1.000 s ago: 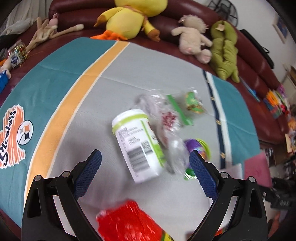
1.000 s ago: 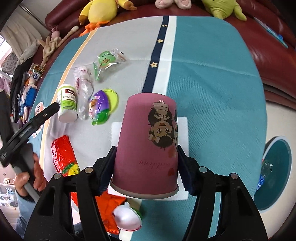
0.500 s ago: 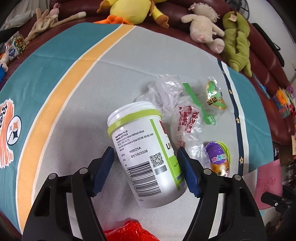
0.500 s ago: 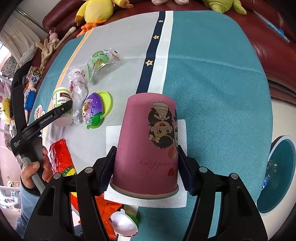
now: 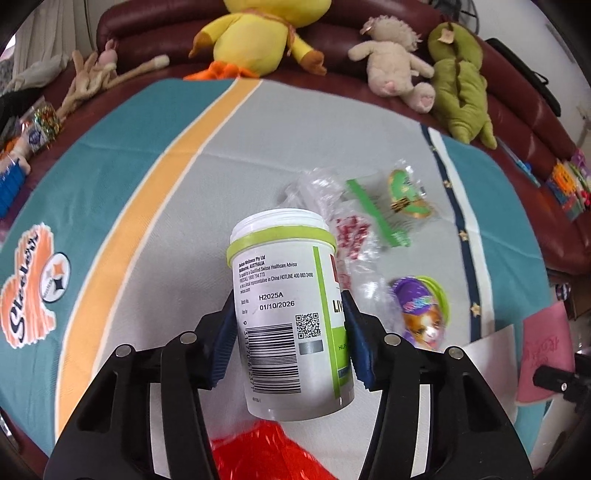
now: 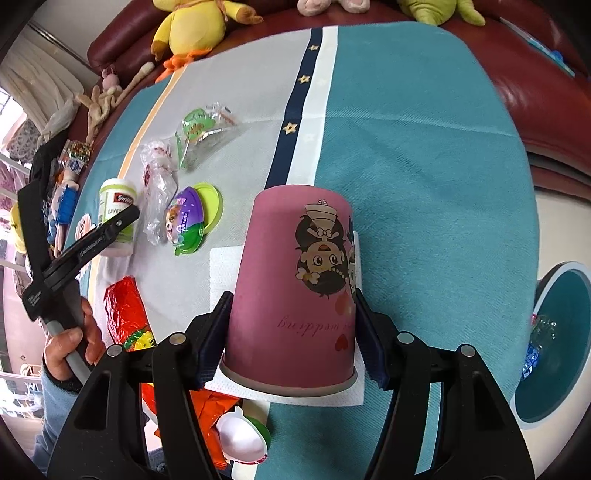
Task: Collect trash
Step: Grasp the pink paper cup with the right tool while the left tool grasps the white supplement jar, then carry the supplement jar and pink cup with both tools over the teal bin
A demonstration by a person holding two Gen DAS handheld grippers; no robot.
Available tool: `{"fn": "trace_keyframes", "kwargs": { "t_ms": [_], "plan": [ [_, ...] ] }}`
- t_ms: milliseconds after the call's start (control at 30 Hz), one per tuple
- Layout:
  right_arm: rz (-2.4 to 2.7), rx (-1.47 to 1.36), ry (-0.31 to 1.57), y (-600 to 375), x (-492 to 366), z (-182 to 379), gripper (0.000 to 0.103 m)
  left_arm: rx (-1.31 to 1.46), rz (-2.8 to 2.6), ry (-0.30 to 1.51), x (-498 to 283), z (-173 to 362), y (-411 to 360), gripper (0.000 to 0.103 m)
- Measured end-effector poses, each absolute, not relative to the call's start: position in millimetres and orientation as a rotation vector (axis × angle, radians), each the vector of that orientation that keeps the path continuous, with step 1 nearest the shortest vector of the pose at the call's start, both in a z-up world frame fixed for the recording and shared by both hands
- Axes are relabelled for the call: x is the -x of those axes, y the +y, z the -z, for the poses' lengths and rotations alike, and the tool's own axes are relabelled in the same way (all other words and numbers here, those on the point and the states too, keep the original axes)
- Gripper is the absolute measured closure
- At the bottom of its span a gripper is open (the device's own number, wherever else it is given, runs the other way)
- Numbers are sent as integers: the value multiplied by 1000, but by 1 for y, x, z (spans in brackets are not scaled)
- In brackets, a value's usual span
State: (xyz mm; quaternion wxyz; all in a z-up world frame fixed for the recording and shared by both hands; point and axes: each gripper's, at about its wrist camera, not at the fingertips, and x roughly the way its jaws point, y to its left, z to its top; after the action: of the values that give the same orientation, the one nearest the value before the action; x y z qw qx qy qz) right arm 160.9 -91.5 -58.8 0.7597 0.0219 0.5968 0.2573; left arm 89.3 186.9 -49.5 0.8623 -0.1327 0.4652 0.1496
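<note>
My left gripper (image 5: pixel 290 343) is shut on a white supplement bottle (image 5: pixel 284 299) with a green label, lifted off the cloth; it also shows in the right wrist view (image 6: pixel 116 214). My right gripper (image 6: pixel 291 332) is shut on an upside-down pink paper cup (image 6: pixel 295 280) over a white napkin (image 6: pixel 225 262). Clear plastic wrappers (image 5: pixel 351 236), a green snack packet (image 5: pixel 408 195), a purple toy egg (image 5: pixel 421 314) and a red foil wrapper (image 5: pixel 266 454) lie on the tablecloth (image 5: pixel 147 166).
Plush toys (image 5: pixel 258 33) sit on the dark red sofa (image 5: pixel 517 96) behind the table. A teal bin (image 6: pixel 557 347) holding a bottle stands on the floor at the right. An orange wrapper (image 6: pixel 214 410) and white lid (image 6: pixel 240 439) lie near the table's front edge.
My left gripper moved in over the bottle, shut on it and raised it. My right gripper still holds the pink cup, moved slightly.
</note>
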Motion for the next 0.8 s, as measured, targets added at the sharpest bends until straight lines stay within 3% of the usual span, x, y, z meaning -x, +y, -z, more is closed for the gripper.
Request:
{"fn": "trace_keyframes", "kwargs": {
  "t_ms": [367, 800],
  "plan": [
    [-499, -200, 1226, -171, -151, 40, 43, 206, -106, 912, -73, -5, 102, 49],
    [-247, -418, 1104, -362, -129, 32, 43, 25, 311, 1000, -103, 9, -113, 49]
  ]
}}
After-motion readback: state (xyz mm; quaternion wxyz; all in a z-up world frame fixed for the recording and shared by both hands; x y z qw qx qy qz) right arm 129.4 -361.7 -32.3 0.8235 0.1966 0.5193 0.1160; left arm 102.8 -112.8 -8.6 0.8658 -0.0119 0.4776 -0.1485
